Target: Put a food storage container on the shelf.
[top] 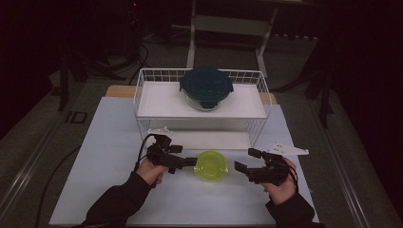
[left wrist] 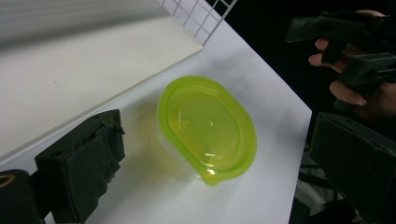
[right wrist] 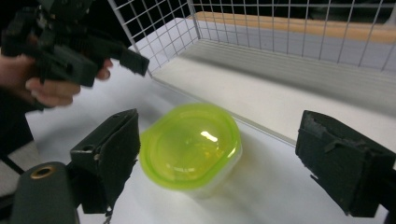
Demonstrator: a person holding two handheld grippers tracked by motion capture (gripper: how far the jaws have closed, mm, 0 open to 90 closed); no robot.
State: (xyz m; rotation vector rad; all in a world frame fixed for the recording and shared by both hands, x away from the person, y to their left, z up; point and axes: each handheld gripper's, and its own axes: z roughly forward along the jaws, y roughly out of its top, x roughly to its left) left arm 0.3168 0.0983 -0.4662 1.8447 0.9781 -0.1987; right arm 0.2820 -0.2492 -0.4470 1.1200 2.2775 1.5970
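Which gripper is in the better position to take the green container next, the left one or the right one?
Probably the left. In the high view the left gripper is open with its tips almost at the green container, while the right gripper, also open, is farther off.

Dim, dark surroundings; glare on green lid (right wrist: 205, 136); blurred edges.

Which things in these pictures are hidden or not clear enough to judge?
- Green container: the translucent lid hides any contents, in the high view and both gripper views.
- Round container on the wire rack: its dark lid covers the inside, high view.
- Left gripper: in the high view, too small and dim to tell whether it touches the green container.
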